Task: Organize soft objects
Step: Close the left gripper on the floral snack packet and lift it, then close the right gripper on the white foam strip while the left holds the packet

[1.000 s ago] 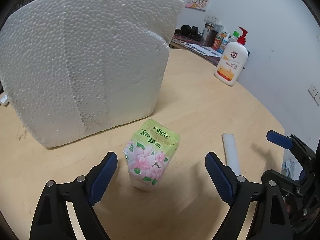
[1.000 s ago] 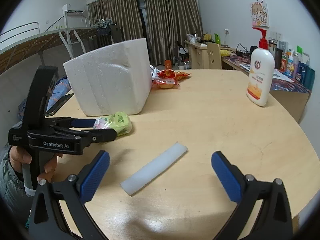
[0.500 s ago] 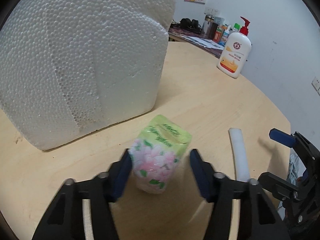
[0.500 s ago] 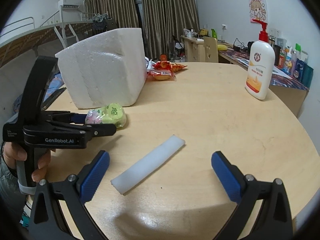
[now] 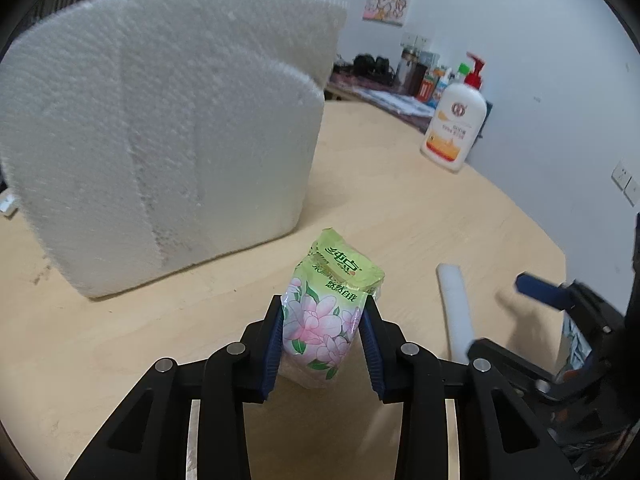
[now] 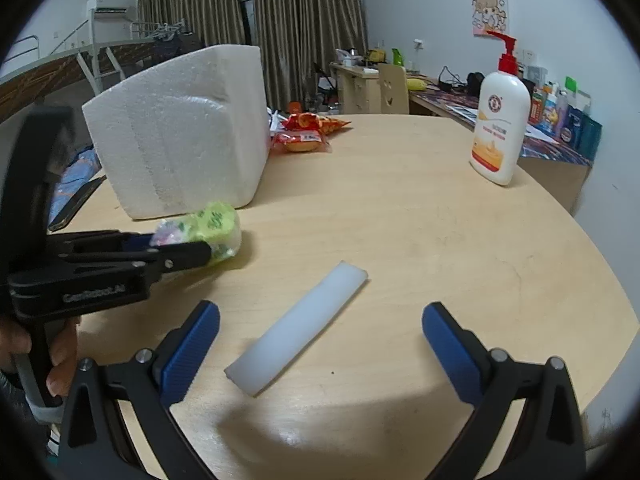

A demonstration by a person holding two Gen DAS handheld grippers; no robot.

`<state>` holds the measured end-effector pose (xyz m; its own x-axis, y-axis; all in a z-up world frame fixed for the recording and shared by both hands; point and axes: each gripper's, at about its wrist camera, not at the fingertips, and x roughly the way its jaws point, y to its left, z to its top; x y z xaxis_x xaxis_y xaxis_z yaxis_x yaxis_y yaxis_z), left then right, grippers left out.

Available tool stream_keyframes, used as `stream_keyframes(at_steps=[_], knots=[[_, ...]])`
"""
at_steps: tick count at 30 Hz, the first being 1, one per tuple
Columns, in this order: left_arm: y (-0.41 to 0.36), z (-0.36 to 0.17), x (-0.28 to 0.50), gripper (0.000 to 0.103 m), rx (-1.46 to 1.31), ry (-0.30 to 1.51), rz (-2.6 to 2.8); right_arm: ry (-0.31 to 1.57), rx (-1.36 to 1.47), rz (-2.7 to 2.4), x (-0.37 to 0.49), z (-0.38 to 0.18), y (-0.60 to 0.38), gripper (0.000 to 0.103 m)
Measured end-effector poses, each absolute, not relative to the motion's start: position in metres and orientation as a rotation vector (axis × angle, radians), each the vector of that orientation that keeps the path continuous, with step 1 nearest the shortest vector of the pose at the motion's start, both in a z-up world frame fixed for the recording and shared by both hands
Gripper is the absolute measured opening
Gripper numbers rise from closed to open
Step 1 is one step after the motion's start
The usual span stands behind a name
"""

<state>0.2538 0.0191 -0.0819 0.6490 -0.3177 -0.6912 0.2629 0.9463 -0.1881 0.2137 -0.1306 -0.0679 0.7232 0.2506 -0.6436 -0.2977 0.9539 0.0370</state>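
My left gripper (image 5: 323, 322) is shut on a green tissue pack with pink flowers (image 5: 332, 308), which is squeezed between the blue pads just off the round wooden table (image 5: 400, 184). The pack (image 6: 216, 224) and the left gripper (image 6: 176, 250) also show at the left of the right wrist view. A white foam strip (image 6: 298, 328) lies on the table between the open jaws of my right gripper (image 6: 320, 340). The strip (image 5: 454, 304) also shows right of the pack in the left wrist view.
A large white styrofoam box (image 5: 160, 128) stands behind the pack. A white lotion pump bottle (image 6: 500, 128) stands at the table's far right. Red snack bags (image 6: 308, 132) lie beyond the box. The table edge (image 6: 592, 240) curves round on the right.
My left gripper has moved in and closed on the tissue pack, which is now raised a little. My right gripper has stayed open and come a little closer to the foam strip.
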Motion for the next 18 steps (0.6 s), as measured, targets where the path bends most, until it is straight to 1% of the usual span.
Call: stream_keyframes(at_steps=[1, 3, 5, 10, 11, 12, 13, 18], knots=[[0.022, -0.079, 0.250, 0.038, -0.082, 0.781, -0.325, 0.701, -0.071, 0.295, 0.213, -0.068, -0.129, 0.098], [0.029, -0.074, 0.244, 0.038, -0.108, 0.751, -0.319, 0.709, -0.090, 0.272, 0.213, -0.069, -0.125, 0.084], [0.036, -0.069, 0.237, 0.038, -0.131, 0.725, -0.307, 0.722, -0.095, 0.253, 0.213, -0.070, -0.124, 0.082], [0.046, -0.062, 0.227, 0.038, -0.147, 0.683, -0.274, 0.736, -0.091, 0.220, 0.214, -0.073, -0.116, 0.080], [0.048, -0.061, 0.224, 0.038, -0.149, 0.679, -0.273, 0.742, -0.103, 0.204, 0.215, -0.074, -0.113, 0.076], [0.049, -0.060, 0.222, 0.038, -0.150, 0.673, -0.269, 0.744, -0.099, 0.199, 0.215, -0.074, -0.111, 0.068], [0.050, -0.058, 0.220, 0.038, -0.147, 0.664, -0.262, 0.750, -0.091, 0.189, 0.216, -0.075, -0.110, 0.065], [0.052, -0.053, 0.214, 0.038, -0.149, 0.632, -0.255, 0.782, -0.091, 0.143, 0.216, -0.083, -0.103, 0.057]])
